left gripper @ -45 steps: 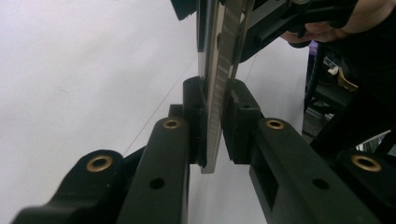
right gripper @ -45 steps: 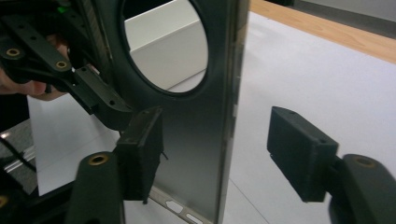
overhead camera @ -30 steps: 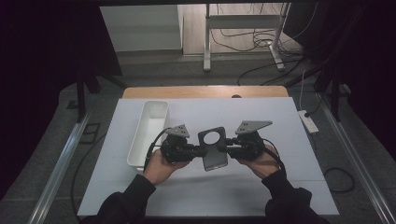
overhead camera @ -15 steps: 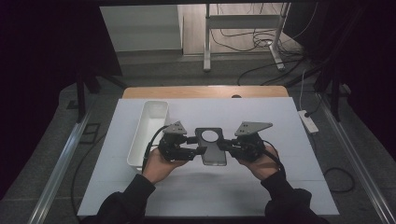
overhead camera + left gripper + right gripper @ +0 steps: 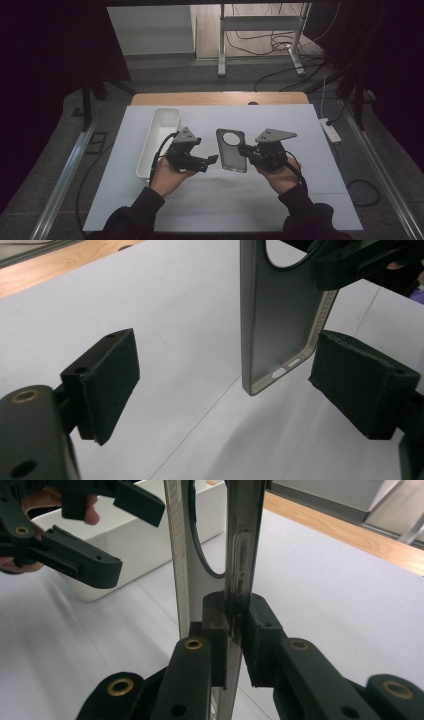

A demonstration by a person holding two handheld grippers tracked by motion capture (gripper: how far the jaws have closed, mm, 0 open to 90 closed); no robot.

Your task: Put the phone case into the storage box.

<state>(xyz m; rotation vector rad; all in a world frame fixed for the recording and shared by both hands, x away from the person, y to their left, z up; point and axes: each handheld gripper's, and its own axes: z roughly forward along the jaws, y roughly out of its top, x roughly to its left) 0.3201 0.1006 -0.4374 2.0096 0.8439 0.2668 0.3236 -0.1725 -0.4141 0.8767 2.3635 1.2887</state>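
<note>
L fingers (image 5: 107,385) opened off phone case (image 5: 231,150), R fingers (image 5: 217,625) pinch edge

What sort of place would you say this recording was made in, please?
Probably a lab or workshop recording station, not a home: a white-covered table framed by dark curtains, loose cables trailing on the floor around a metal stand, and a power strip beside the table.

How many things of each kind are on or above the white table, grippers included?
Phone case: 1
White bin: 1
Grippers: 2, left gripper open beside the case, right gripper shut on it
Total: 4
</note>
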